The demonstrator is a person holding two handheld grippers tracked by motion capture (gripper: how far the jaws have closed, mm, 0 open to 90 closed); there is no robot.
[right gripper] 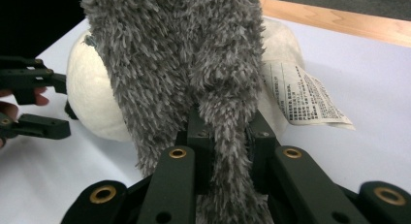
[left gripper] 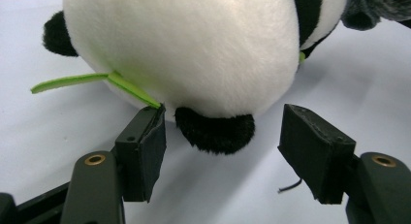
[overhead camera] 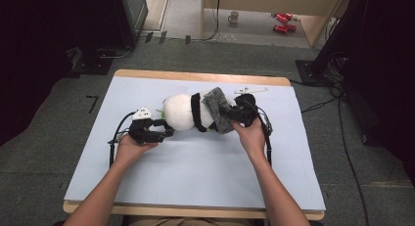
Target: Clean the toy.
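A black-and-white panda plush (overhead camera: 180,111) lies on its side in the middle of the pale sheet (overhead camera: 195,167). Grey fuzzy cloth (overhead camera: 218,108) is wrapped over its right end. My left gripper (overhead camera: 164,133) stands open at the plush's left end, and in the left gripper view a black plush foot or ear (left gripper: 215,132) sits between the parted jaws (left gripper: 223,112), touching neither pad. A green strip (left gripper: 72,81) sticks out of the plush. My right gripper (right gripper: 228,122) is shut on a fold of the grey cloth (right gripper: 194,49). A printed label (right gripper: 303,95) hangs beside it.
The wooden table edge (overhead camera: 195,75) shows beyond the sheet. A small white piece (overhead camera: 250,90) lies near the back edge. On the floor farther off are a mug (overhead camera: 234,16) and red cans (overhead camera: 283,21). Dark equipment stands at both sides.
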